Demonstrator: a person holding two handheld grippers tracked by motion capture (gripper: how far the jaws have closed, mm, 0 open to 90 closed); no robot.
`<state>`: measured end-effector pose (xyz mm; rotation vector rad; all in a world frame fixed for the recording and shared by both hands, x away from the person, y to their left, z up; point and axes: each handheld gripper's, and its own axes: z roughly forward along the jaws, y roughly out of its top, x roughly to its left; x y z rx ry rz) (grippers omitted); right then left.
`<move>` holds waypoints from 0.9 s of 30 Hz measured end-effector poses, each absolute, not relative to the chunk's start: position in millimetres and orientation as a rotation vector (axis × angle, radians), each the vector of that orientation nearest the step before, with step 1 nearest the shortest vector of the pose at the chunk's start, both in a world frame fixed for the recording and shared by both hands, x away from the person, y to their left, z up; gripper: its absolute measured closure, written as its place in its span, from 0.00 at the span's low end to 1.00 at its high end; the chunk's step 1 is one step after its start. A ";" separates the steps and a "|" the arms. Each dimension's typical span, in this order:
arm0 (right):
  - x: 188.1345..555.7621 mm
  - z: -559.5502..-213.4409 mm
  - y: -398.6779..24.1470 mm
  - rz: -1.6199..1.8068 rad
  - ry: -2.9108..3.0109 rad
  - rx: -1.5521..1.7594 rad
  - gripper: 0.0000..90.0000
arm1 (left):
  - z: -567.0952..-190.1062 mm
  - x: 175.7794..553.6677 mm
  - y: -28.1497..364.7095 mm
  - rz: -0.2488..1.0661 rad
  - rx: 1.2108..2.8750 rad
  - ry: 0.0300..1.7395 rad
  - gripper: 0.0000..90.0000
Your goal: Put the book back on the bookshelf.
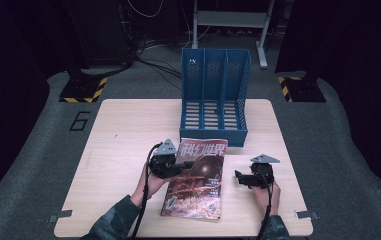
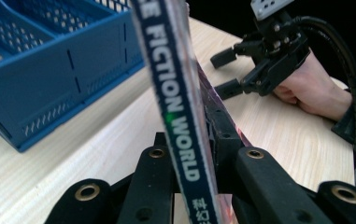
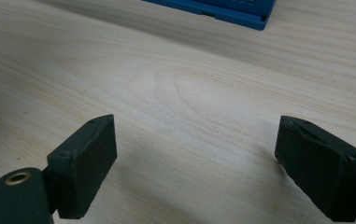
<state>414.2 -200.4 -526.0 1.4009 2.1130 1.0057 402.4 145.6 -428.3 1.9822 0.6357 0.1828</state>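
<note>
High view above table (image 1: 123, 130), facing forward-down; gripper views close, level; sharing blue rack (image 1: 213, 100)

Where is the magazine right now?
In the high view the magazine lies near the table's front edge, just before the blue file rack, its left edge clamped by the left gripper.

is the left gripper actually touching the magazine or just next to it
Touching. In the left gripper view the left gripper has its jaws closed on the spine of the magazine, with no gap showing on either side.
</note>
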 end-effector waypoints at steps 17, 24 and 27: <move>409.9 -499.9 -155.8 1.565 2.387 1.186 0.27 | -419.2 401.7 144.0 0.196 1.948 0.585 0.93; 408.8 -492.7 -143.3 1.602 2.405 1.141 0.48 | -414.8 400.1 143.3 0.184 1.937 0.565 0.93; 407.1 -485.3 -145.0 1.611 2.379 1.149 0.58 | -412.4 401.3 147.3 0.187 1.918 0.570 0.93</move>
